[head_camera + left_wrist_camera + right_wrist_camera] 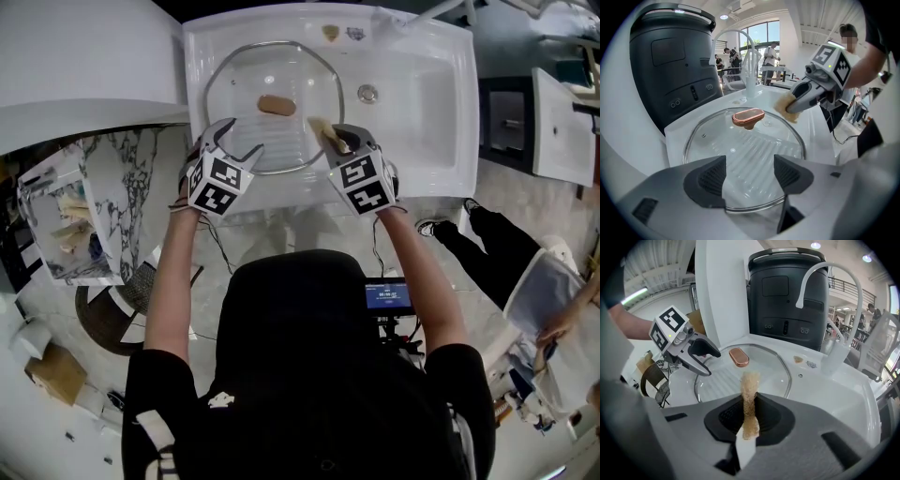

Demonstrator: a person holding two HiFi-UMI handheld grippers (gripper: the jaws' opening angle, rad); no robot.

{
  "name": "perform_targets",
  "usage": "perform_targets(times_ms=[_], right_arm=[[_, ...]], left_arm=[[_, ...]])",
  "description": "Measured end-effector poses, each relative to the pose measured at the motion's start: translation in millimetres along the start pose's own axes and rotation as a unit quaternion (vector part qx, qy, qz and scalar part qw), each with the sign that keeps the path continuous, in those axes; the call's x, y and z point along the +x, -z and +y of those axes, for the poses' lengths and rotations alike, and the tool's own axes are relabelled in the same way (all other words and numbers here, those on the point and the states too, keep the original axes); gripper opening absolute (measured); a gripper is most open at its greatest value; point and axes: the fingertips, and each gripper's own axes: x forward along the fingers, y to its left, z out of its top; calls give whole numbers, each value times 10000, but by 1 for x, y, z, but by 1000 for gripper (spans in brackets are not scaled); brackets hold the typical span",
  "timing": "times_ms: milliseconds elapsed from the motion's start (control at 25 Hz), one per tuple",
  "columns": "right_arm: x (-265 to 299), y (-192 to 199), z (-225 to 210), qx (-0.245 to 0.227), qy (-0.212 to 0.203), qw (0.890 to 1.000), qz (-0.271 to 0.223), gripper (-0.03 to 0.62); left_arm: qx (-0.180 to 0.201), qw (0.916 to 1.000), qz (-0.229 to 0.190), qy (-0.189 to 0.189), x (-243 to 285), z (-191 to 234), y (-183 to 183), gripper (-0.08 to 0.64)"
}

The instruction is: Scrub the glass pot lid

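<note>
The glass pot lid (272,70) with a copper knob (276,105) lies flat in the left part of the white sink (431,103). My left gripper (242,139) hovers open over the lid's near rim. In the left gripper view its jaws stand apart on either side of the left gripper (749,176) point, with the lid (750,150) and knob (748,116) beyond. My right gripper (333,139) is shut on a tan sponge (323,129) at the lid's right edge. The sponge (750,399) stands upright between the jaws, above the lid (773,369). The left gripper (712,363) shows there too.
A white faucet (820,273) curves over the basin, and the drain (367,93) lies right of the lid. A tall black appliance (670,61) stands behind the sink. A marble counter (122,187) is to the left. A person's legs (497,244) are at the right.
</note>
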Motion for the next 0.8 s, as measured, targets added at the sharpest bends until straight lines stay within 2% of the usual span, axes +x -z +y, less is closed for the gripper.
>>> perform_targets(times_ms=[240,440,800], right_arm=[[4,1,-15,-413,165,9987,245,21],[13,-3,-29,-957,338,9938,451,21],[28,-9,-42,-1544,543,9845,630,21]], left_arm=[[-10,9999,103,41,0,0,0,291],[-16,10000,72,17,0,1,0,293],[-29,10000,81,31,0,0,0,293]])
